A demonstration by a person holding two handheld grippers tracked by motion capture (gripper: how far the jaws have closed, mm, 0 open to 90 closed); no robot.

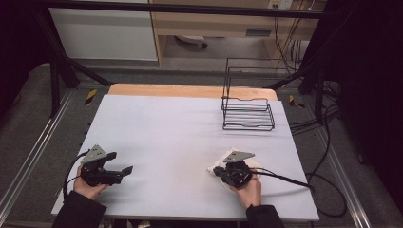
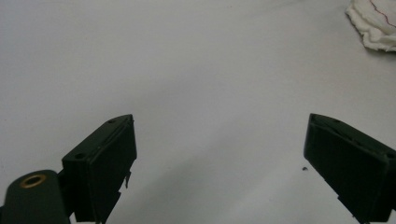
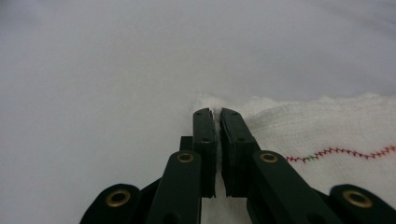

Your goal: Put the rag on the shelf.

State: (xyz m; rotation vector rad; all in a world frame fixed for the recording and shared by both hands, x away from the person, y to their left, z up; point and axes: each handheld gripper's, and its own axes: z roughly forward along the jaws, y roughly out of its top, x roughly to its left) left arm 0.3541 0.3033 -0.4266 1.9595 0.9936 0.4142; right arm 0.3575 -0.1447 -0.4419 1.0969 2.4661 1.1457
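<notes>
I have the right gripper (image 3: 217, 112) down on the white cloth (image 3: 327, 135), its jaws pinched together on the cloth's near edge — a sliver of the fabric shows between the tips. The cloth lies crumpled on the pale tabletop (image 1: 180, 137) toward the front right, under and around that gripper (image 1: 216, 172), and a zigzag line of red and green stitching runs across it in the right gripper view. My left gripper (image 1: 127, 169) sits low at the front left of the table, well apart from the cloth, with its jaws spread wide and nothing between them — just bare table in the left gripper view, with a corner of the cloth (image 2: 373, 23) at the upper right. A black wire rack (image 1: 248, 114) stands at the far right of the table, apart from both grippers.
</notes>
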